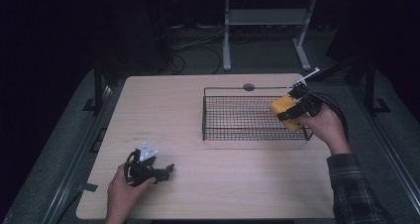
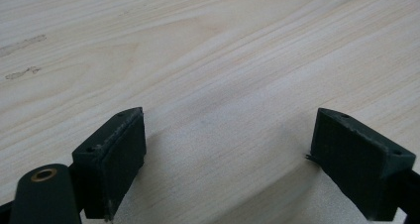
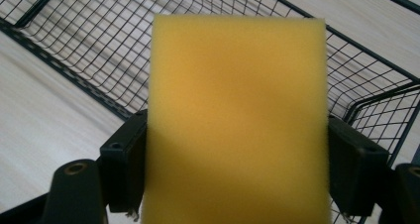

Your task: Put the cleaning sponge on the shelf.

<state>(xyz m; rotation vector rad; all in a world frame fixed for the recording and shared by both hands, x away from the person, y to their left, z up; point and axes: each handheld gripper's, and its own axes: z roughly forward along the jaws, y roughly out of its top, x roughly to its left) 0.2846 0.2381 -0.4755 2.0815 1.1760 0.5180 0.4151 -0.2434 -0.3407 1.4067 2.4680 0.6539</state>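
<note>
On the pale wood tabletop [image 1: 198,135], the right hand-held gripper [image 1: 292,109] grips a yellow sponge [image 3: 237,120] over the right end of the wire basket [image 1: 237,117], unreleased. The left hand-held gripper [image 1: 166,170] rests near-left, jaws wide, empty.

We are looking at a dim lab or workshop: a plain wooden worktop [image 1: 198,120], loose cables [image 1: 198,48] trailing across the floor, a metal-framed stand [image 1: 267,23] behind.

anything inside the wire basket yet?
The wire basket looks empty through its mesh. The right tool holds the yellow sponge over its right end, hiding that corner.
</note>
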